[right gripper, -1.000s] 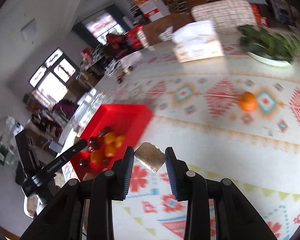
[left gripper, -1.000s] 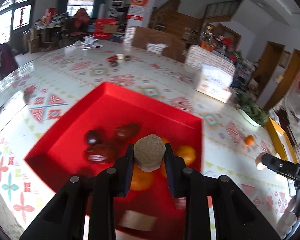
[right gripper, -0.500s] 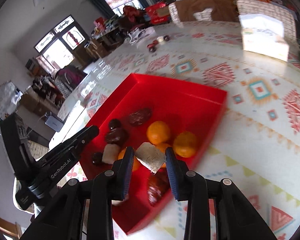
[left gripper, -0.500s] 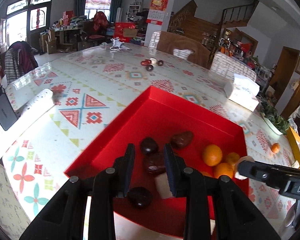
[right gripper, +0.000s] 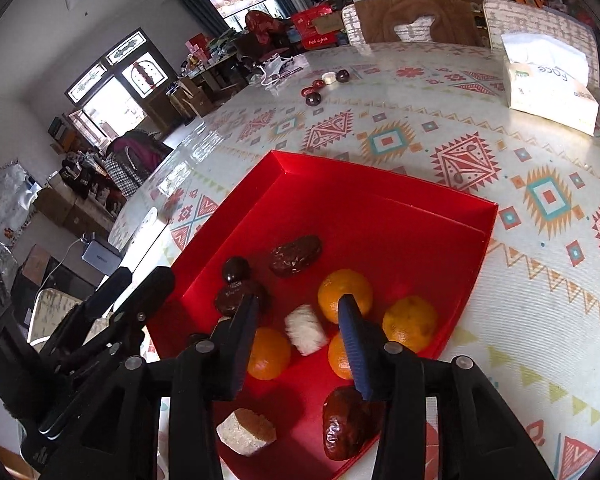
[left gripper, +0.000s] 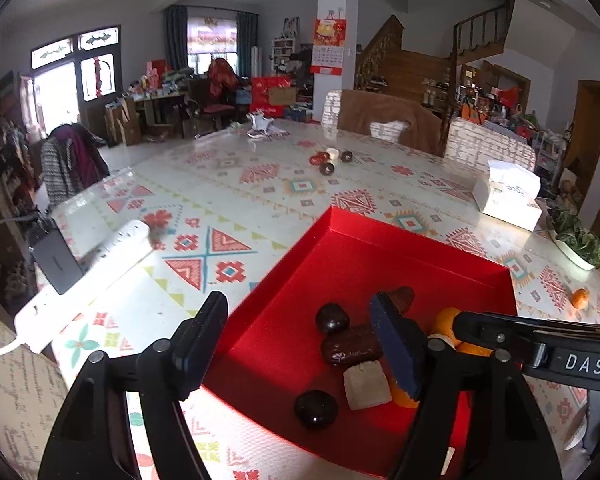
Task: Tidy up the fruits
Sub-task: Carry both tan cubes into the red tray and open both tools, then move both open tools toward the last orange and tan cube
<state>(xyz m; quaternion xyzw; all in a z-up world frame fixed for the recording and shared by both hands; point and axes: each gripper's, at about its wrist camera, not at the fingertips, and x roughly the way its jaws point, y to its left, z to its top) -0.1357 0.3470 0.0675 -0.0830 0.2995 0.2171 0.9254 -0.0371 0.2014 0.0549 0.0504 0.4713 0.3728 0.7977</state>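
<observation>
Red tray (left gripper: 416, 240) on patterned table (left gripper: 236, 200)

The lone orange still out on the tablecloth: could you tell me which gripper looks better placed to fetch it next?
Probably the right. The orange lies beyond the red tray's right edge, the side the right gripper works from, open and empty. The left gripper, also open, hangs over the tray's left part.

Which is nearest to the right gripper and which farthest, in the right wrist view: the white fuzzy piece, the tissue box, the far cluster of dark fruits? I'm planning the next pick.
From the right gripper:
1. White fuzzy piece, in the red tray, between the gripper's fingers.
2. Tissue box, on the table, upper right.
3. Far cluster of dark fruits, upper middle; about as far as the box, hard to rank.
</observation>
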